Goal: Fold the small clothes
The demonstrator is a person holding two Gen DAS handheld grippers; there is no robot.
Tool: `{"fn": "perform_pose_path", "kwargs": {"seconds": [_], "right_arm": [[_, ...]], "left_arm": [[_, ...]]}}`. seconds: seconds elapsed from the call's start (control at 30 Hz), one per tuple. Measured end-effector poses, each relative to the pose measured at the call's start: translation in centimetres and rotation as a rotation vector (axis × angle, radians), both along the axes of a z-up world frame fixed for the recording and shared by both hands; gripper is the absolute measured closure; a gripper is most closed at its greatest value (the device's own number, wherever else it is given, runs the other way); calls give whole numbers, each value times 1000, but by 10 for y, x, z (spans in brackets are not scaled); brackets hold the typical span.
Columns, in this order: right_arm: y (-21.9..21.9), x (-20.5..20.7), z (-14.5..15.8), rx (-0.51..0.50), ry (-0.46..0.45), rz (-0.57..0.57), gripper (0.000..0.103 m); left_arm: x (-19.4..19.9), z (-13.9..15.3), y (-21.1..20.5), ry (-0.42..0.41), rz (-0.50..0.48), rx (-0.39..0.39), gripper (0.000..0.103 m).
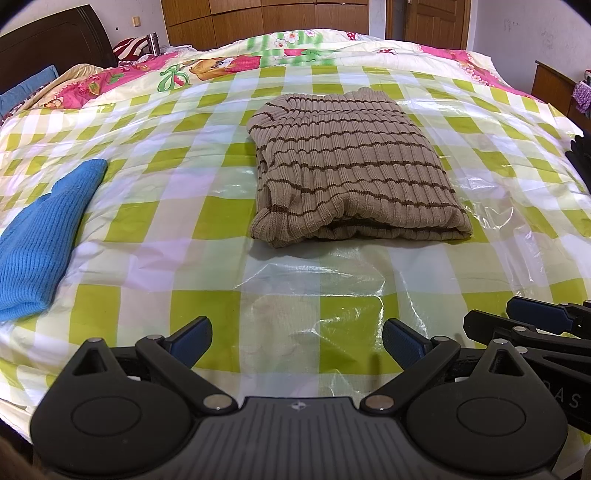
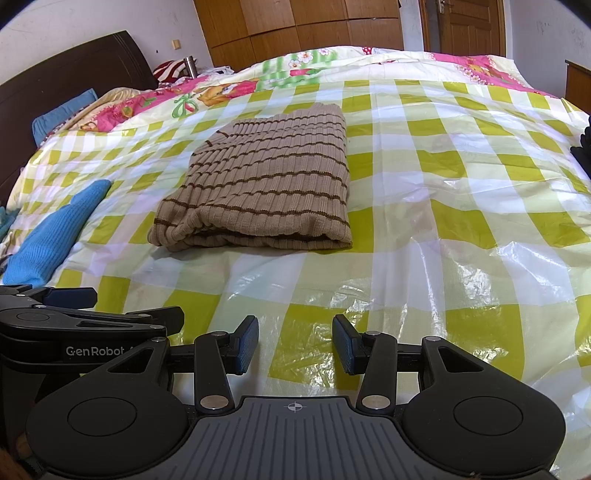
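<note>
Ahead of me spreads the wide bed (image 1: 155,236), covered by a glossy plastic sheet checked in lime green and white (image 1: 207,221), with a cartoon-printed pink and yellow quilt (image 1: 229,66) bunched along its far edge near the dark wooden headboard (image 1: 55,40). Beyond the bed stand brown wooden wardrobe doors (image 2: 295,22). On the middle of the checked sheet lies the folded beige ribbed knit sweater with thin dark brown stripes (image 1: 351,162), a neat rectangle with its thick folded edge turned toward me, well apart from both of my tools. Off to the left rests a bright blue knitted garment (image 1: 40,240), lying loosely near the bed's side and clear of the sweater. My left tongs (image 1: 297,343) hover low above the sheet with their blue pads spread wide and nothing between them. My right tongs (image 2: 295,345) sit just beside them, also parted, though more narrowly, and empty over a green square. A small metal cylinder (image 1: 153,41) stands upright near the headboard.
</note>
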State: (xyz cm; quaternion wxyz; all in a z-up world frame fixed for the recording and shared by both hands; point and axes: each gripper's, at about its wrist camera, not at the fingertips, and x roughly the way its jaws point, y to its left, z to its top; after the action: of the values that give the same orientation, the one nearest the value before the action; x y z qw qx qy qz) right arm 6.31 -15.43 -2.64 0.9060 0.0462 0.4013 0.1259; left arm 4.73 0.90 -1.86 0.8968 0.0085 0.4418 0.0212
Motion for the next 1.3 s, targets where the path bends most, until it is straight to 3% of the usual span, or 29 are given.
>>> {"fn": "perform_pose_path", "kwargs": {"seconds": [1.3], "right_arm": [[1,-1,-4,1,2,0,59]], "left_arm": [[-1,1,-1,-13,-2,5,0]]}}
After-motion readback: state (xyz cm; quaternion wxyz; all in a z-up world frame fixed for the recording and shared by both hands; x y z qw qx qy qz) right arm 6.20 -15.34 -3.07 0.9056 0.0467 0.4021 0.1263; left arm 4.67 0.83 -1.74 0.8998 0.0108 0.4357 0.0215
